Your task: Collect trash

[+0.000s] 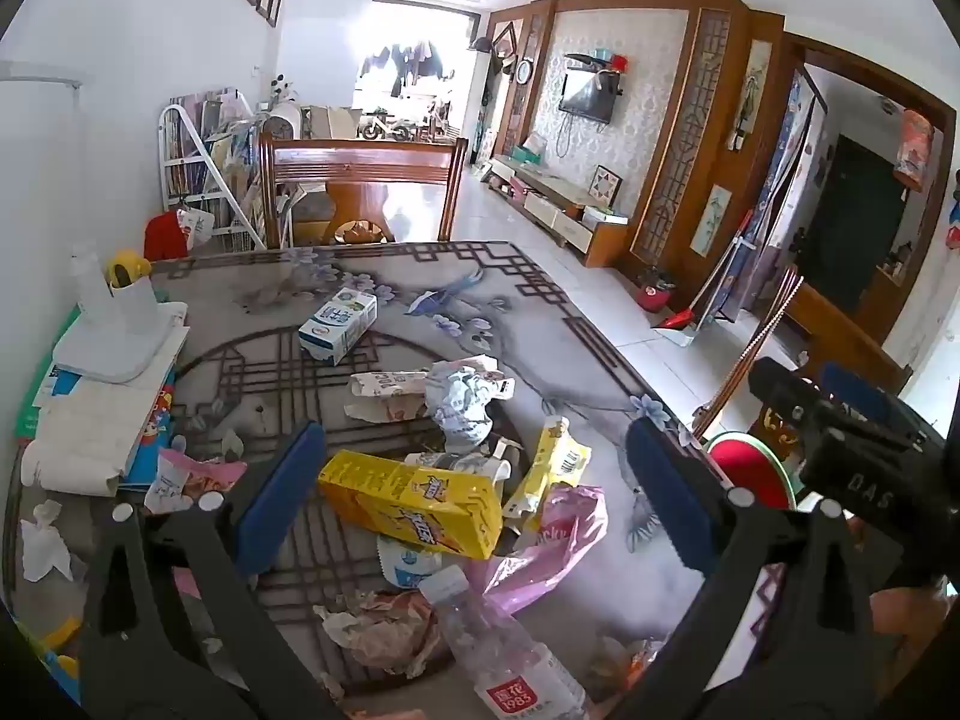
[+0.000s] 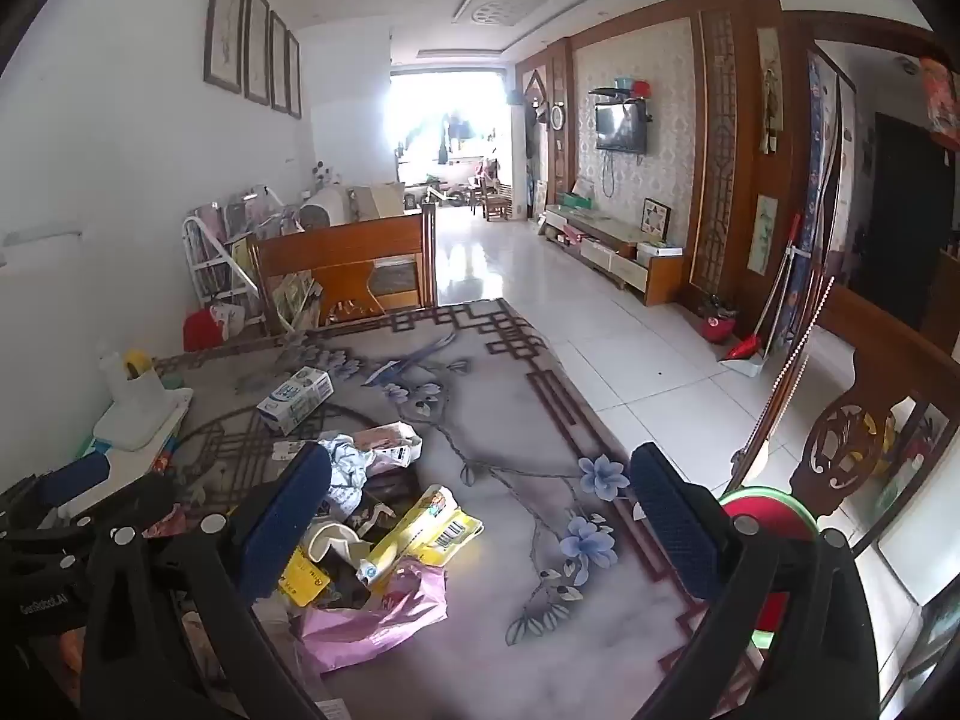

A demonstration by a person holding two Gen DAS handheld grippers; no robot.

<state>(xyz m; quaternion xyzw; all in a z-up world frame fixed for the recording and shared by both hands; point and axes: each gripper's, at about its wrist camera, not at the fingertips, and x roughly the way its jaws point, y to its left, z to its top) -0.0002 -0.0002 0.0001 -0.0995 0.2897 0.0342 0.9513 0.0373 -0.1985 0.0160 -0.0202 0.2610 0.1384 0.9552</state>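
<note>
Chairs (image 1: 366, 180) flank table (image 1: 540, 312) (trash (image 1: 420, 498) heaped), both tools gaping.

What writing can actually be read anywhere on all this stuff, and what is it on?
"1983": red label of the clear plastic bottle.
"DAS": black body of the other hand-held gripper.
Yellow box, milk carton, pink bag, barcoded yellow wrapper: print too blurred to read.

The clear plastic bottle (image 1: 510, 666) is cut off by the bottom edge.
</note>
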